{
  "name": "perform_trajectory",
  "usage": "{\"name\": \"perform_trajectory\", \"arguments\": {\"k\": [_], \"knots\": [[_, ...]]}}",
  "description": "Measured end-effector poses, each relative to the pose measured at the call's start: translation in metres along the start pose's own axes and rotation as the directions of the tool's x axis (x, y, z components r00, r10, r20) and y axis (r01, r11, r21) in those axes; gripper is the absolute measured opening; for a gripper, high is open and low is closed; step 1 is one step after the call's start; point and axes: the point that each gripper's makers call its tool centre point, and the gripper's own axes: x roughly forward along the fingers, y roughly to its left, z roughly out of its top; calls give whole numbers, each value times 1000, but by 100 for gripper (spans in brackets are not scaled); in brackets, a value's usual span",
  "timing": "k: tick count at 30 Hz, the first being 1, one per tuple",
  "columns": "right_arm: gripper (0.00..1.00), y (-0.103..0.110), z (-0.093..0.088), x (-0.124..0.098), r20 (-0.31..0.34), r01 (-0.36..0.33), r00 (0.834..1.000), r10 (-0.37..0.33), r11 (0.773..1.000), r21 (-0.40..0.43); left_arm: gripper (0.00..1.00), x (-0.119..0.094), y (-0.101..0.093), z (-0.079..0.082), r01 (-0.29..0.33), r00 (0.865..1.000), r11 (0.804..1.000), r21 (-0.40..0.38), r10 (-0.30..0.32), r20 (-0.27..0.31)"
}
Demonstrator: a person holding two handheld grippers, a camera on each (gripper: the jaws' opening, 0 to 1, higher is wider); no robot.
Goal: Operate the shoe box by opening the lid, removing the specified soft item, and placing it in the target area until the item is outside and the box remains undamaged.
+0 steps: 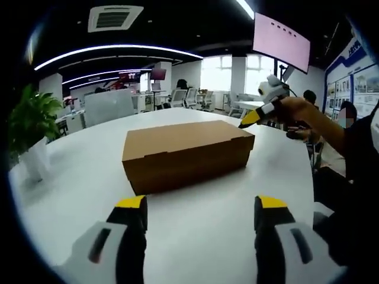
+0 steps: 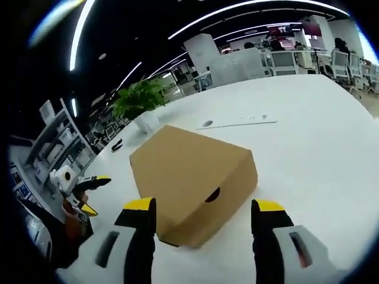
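A closed brown cardboard shoe box (image 1: pixel 183 154) lies on a round white table (image 1: pixel 71 195). My left gripper (image 1: pixel 201 207) is open a short way in front of the box's long side, with nothing between its yellow-tipped fingers. Held by a hand, my right gripper (image 1: pixel 259 113) hovers by the box's far right corner. In the right gripper view the box (image 2: pixel 183 171) lies just ahead, its lid down and a dark finger hole (image 2: pixel 213 195) in the near end wall. My right gripper (image 2: pixel 204 208) is open above that near end. The left gripper (image 2: pixel 90 194) shows at the far left, open.
A potted green plant (image 1: pixel 32 124) (image 2: pixel 139 97) stands near the table's edge. A thin white strip (image 2: pixel 237 122) lies on the table (image 2: pixel 308 136) beyond the box. Office desks and chairs fill the background. A person's arm and body (image 1: pixel 349 148) are at the right.
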Motion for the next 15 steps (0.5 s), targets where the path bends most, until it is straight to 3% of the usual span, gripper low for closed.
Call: {"name": "perform_trajectory", "arguments": {"k": [7,10,15], "knots": [[65,-3,1,1,11,-10,1000,10,998,60,76,-5,2,-2,-2,1000,1000,-12,2,14],[64,-6,5,5,34,-41,999,36,987,152,76,-5,4,-4,3,1000,1000,-29,-2,17],[60,-12,12,10,97,-135,989,108,933,334,76,-6,4,-2,1,1000,1000,-19,-1,23]]}}
